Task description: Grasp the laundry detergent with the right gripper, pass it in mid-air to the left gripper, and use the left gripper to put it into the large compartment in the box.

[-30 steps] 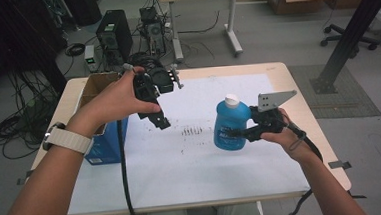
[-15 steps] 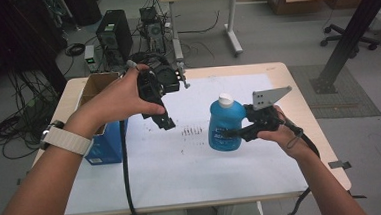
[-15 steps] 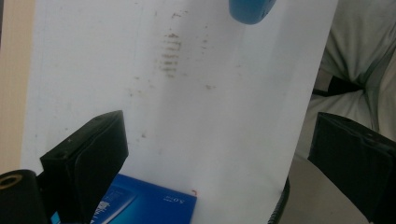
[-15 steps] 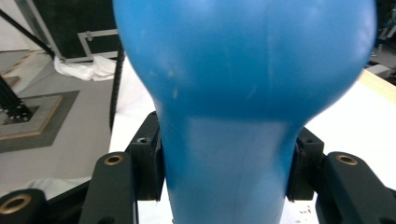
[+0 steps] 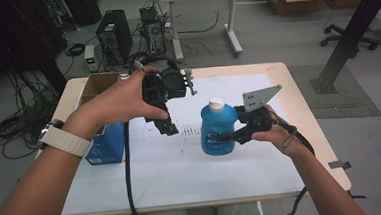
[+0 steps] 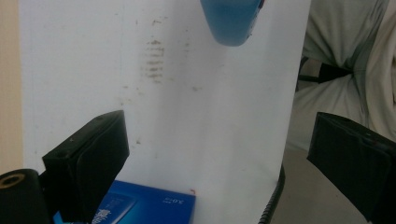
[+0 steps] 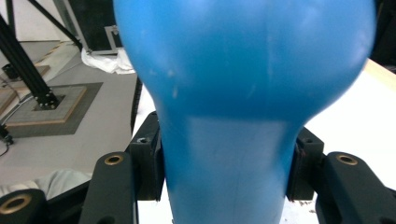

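A blue bottle [image 5: 219, 128] with a white cap stands upright over the middle of the white sheet. My right gripper [image 5: 226, 137] is shut on its lower body from the right. In the right gripper view the bottle [image 7: 243, 60] sits squeezed between the two jaws of my right gripper [image 7: 229, 163]. My left gripper [image 5: 165, 123] is held in the air left of the bottle, pointing down at the sheet. Its jaws stand wide open with nothing between them [image 6: 219, 140]. The bottle's base [image 6: 231, 21] shows far ahead of them.
A blue box [image 5: 105, 142] lies at the table's left edge, with an open cardboard box [image 5: 97, 85] behind it. The white sheet [image 5: 182, 168] carries smudge marks [image 5: 192, 131] near the bottle. Computers, cables and a chair stand on the floor beyond the table.
The right gripper has carried the bottle to the left, toward the middle of the sheet. The left gripper has shifted slightly right, so the two are closer together.
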Demonstrator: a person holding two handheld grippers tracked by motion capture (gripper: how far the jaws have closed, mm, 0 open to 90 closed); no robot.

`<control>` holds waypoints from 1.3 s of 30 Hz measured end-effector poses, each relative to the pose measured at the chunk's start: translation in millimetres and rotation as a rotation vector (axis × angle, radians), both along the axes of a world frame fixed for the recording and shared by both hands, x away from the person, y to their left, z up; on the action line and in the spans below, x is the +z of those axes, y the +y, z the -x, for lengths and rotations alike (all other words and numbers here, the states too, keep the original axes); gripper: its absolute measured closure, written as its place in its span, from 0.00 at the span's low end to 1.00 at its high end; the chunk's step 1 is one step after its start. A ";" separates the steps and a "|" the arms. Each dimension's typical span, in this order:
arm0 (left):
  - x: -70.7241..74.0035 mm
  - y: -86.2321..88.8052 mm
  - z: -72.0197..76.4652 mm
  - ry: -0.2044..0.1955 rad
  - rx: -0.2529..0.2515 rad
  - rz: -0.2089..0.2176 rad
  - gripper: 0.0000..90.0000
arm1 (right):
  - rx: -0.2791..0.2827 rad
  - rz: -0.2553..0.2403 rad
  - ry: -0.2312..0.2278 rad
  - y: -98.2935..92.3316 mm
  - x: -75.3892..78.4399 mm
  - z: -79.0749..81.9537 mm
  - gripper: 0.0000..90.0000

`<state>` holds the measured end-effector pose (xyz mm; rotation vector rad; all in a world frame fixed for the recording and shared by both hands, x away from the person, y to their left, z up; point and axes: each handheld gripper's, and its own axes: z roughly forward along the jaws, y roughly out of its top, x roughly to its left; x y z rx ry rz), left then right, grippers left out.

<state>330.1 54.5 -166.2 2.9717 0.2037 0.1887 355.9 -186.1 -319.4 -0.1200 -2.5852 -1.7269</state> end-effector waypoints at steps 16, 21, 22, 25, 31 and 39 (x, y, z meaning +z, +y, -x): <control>2.6 -10.9 5.8 0.014 -0.039 -0.014 0.07 | 0.068 0.025 -0.017 24.3 3.9 0.6 0.49; 2.7 -13.1 5.8 0.020 -0.039 -0.016 0.07 | 0.076 0.028 -0.021 29.0 6.4 1.9 0.49; 2.6 -13.2 5.8 0.021 -0.040 -0.017 0.06 | 0.078 0.028 -0.022 29.8 6.7 1.9 0.49; 2.5 -14.2 5.6 0.023 -0.035 -0.018 0.06 | 0.079 0.033 -0.029 32.2 7.3 2.1 0.49; 0.7 -19.2 5.6 0.024 -0.039 -0.017 0.06 | 0.088 0.037 -0.033 40.5 8.2 2.5 0.49; -2.6 -24.6 4.8 0.028 -0.049 -0.022 0.06 | 0.105 0.045 -0.034 50.5 7.7 3.7 0.49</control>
